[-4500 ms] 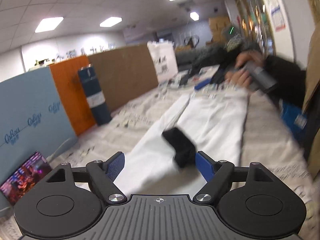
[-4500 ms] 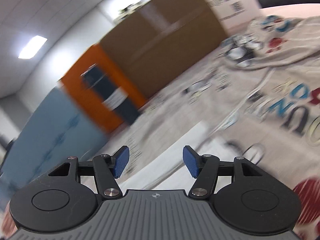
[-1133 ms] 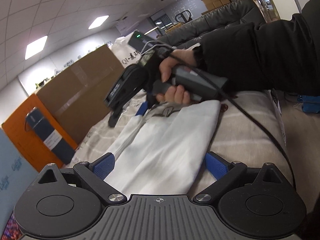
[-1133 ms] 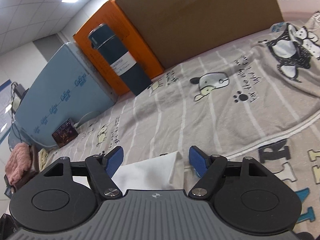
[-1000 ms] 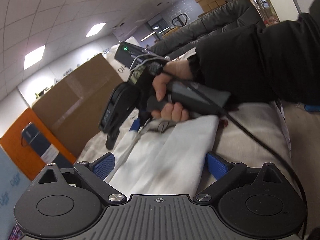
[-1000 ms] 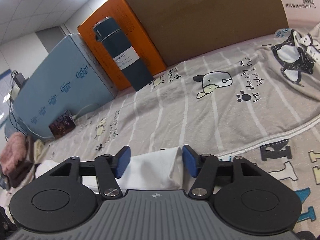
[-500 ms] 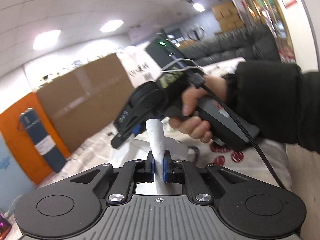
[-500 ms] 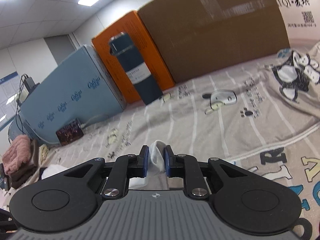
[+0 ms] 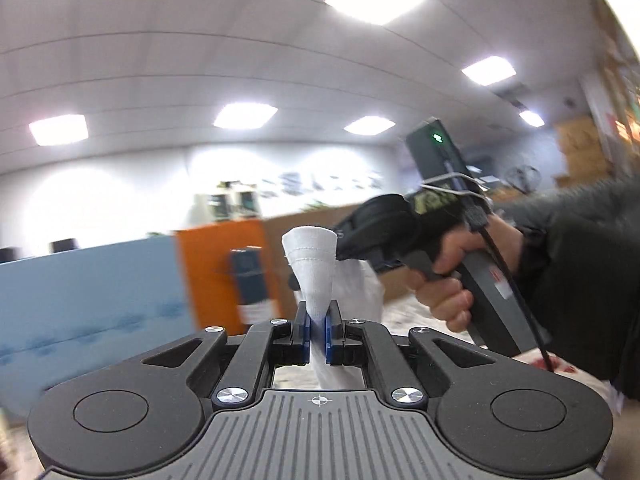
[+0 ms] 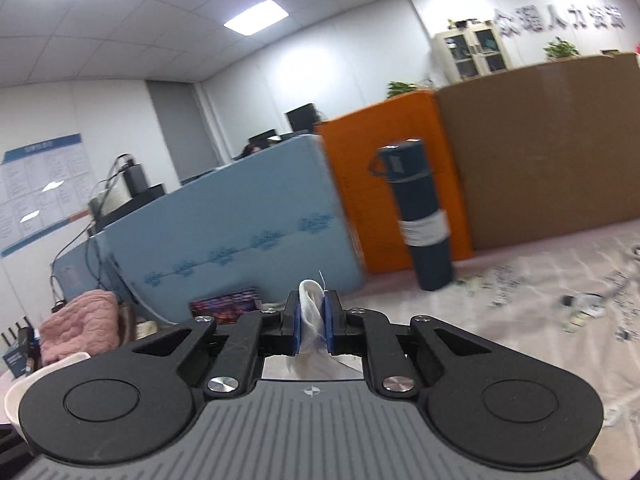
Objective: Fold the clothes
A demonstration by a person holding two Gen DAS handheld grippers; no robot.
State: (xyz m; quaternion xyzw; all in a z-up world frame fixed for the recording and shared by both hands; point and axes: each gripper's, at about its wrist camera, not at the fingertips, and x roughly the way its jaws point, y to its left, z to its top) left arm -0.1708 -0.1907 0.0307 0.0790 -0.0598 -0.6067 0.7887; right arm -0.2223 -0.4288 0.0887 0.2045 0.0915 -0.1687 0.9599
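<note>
A white garment (image 9: 310,260) sticks up in a pinched cone between the blue pads of my left gripper (image 9: 317,312), which is shut on it. More of the white cloth hangs just behind. In the left wrist view a person's hand (image 9: 448,276) in a dark sleeve holds the other gripper's handle, right of the cloth. In the right wrist view my right gripper (image 10: 312,316) has its jaws closing on another bunched edge of the white garment (image 10: 310,300), with the pads pressing on it. Both grippers are lifted above the table.
A dark blue bottle (image 10: 420,220) stands before an orange panel (image 10: 384,160), with a brown cardboard box (image 10: 540,140) on its right and a light blue board (image 10: 240,232) on its left. A printed sheet (image 10: 540,300) covers the table. A pink cloth (image 10: 80,320) lies at far left.
Both grippers have closed on edges of the white garment that lay flat between their open fingers. Both have then risen off the table with the cloth, and the views have tipped up.
</note>
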